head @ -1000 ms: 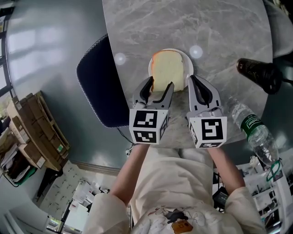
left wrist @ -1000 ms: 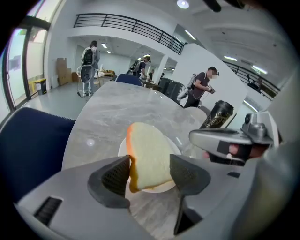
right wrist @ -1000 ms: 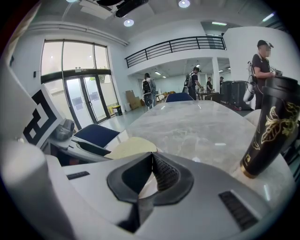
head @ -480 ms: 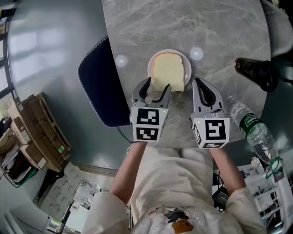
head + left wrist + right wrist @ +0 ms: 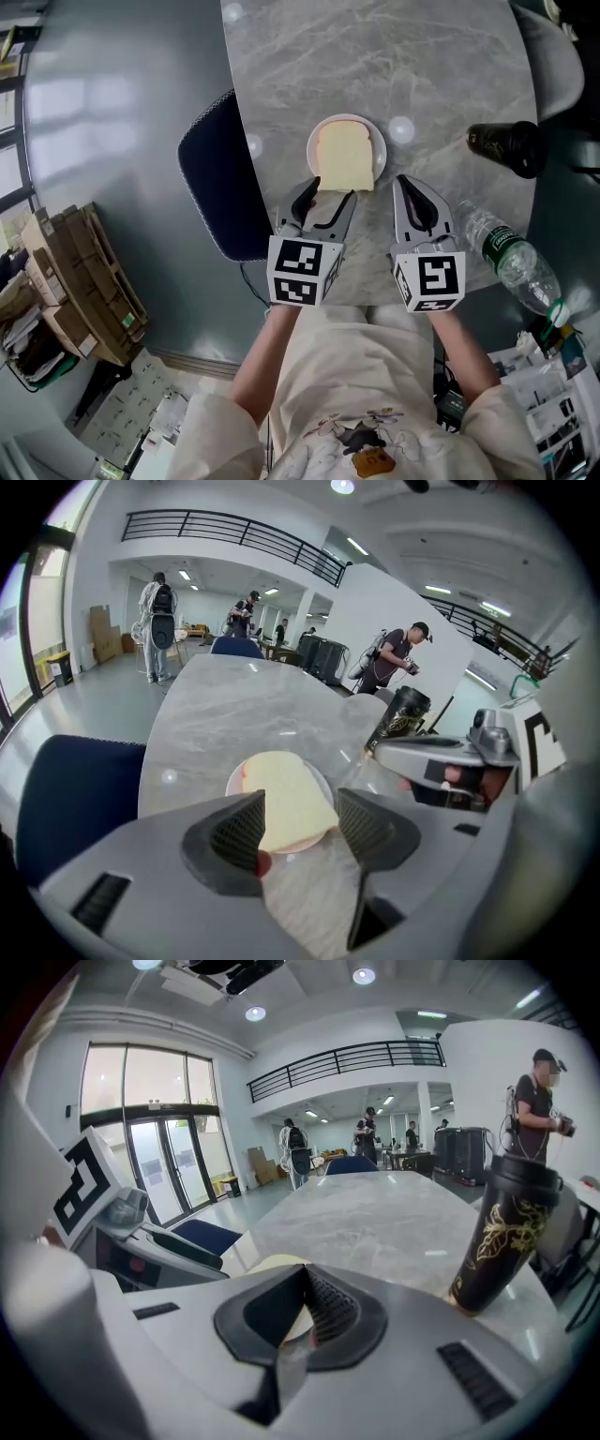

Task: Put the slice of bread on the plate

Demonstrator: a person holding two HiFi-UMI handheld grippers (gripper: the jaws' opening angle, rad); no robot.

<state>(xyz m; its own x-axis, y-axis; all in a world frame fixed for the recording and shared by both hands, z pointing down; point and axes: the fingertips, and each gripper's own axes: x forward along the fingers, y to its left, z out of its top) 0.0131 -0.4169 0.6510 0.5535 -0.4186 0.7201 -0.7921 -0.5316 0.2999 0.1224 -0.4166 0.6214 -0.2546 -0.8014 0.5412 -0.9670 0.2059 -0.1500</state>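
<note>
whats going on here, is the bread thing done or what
A person holds tongs in each hand over a marble table. The slice of bread lies flat on the white plate, so the task looks done. The left tongs are open and empty, at the plate's near edge. The right tongs are shut on nothing, beside the plate. A black tumbler and a water bottle are off to the right.

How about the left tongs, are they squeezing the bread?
No, the left tongs are open and empty; the bread lies on the plate beyond them.
</note>
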